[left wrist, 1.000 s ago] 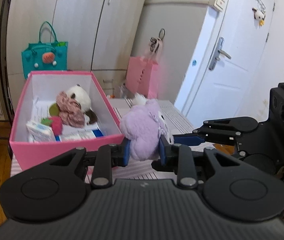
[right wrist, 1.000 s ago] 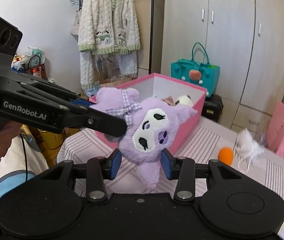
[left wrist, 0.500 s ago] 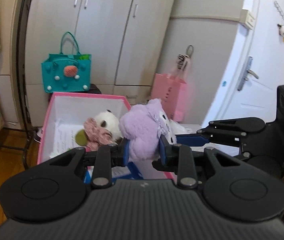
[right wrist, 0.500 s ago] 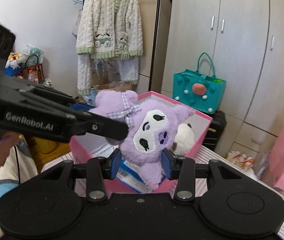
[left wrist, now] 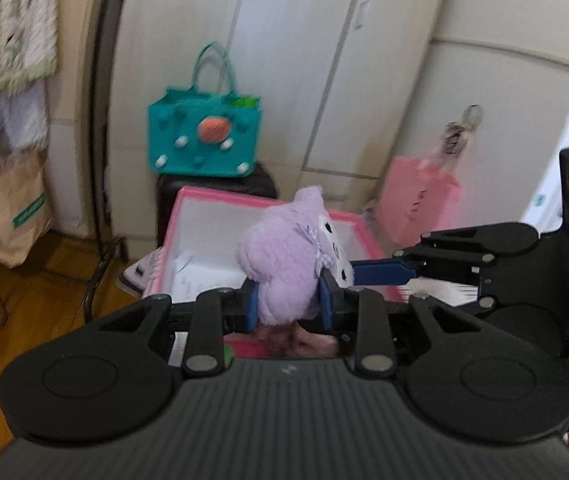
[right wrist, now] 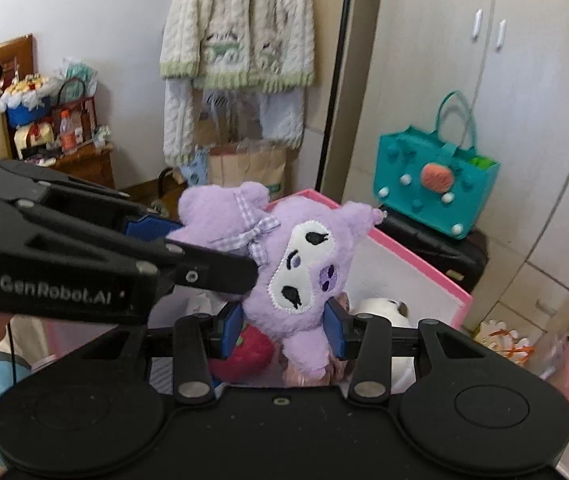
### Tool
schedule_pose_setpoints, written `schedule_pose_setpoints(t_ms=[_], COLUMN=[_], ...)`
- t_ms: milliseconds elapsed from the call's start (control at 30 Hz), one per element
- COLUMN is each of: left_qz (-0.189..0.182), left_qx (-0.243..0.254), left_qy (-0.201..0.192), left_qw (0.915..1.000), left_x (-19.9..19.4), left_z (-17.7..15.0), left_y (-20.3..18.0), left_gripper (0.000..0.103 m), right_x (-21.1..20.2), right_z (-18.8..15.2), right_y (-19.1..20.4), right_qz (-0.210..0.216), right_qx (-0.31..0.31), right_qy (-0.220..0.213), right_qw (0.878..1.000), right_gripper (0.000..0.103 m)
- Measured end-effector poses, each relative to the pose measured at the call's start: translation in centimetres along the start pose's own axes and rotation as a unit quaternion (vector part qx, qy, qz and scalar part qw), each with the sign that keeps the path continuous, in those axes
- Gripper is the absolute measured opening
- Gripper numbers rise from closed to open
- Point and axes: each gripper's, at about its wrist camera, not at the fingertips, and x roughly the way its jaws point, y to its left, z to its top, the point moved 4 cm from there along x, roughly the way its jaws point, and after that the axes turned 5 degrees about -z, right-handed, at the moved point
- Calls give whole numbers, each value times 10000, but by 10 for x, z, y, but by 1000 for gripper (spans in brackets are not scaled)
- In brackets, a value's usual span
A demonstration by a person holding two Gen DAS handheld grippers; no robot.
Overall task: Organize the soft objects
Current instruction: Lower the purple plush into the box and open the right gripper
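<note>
Both grippers are shut on one purple plush toy (right wrist: 304, 264), held above the open pink storage box (right wrist: 416, 264). My right gripper (right wrist: 284, 330) clamps its lower head. My left gripper (left wrist: 288, 300) clamps its body (left wrist: 284, 268), and its fingers (right wrist: 212, 272) show from the left in the right wrist view. The box (left wrist: 212, 196) holds a white panda plush (right wrist: 380, 308), a red plush (right wrist: 248, 348) and a pink cloth (left wrist: 300, 340).
A teal tote bag (left wrist: 204, 140) sits on a black case behind the box. A pink paper bag (left wrist: 416, 204) stands by the wardrobe. A cream cardigan (right wrist: 236, 24) hangs on a rack at left, above a brown paper bag (left wrist: 12, 204).
Both grippers have carried the purple plush from beside the box to above its inside. The views have swung left, away from the door.
</note>
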Motion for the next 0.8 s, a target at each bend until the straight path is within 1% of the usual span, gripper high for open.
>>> schedule_pose_setpoints(t_ms=[67,133,267,400,467,533,600,667,733,800], left_qz=[82,142,176,249,329,423,502,608,696,798], left_qx=[-204,-318,-331,-392,-449,-405,-248,-92,21,166], left_qy=[113,186,253,284,259,264,224,156,105,54], left_qw=[9997,9992,9990,9985,9981,9979,9982,9980,9975,9967], left_x=[10,15,21,28,30,31,28,22,15,7], left_z=[-2,-5,-9,-5,-2,-1,1,1,1,1], left_y=[13,21,25,29,32,32,29,24,20,13], left_gripper=[28,28,28,29,30,33,37,43,48,55], right_x=[17,26,32,40,43,45,45,39,31,18], right_z=[3,6,6,10,11,9,5,2,-1,-4], right_y=[0,3,9,6,5,6,4,2,-2,-6], right_qz=[92,72,-43,-113,-136,-271,-379,-380,-378,-367], right_qx=[-174,-414,-816,-758,-768,-891,-922,-814,-655,-437], right_qy=[173,255,285,303,227,127,103,77,50,-20], right_qw=[9997,9988,9963,9966,9967,9956,9950,9959,9971,9984], right_gripper=[48,48,48,48,48,54,55,56,56,57])
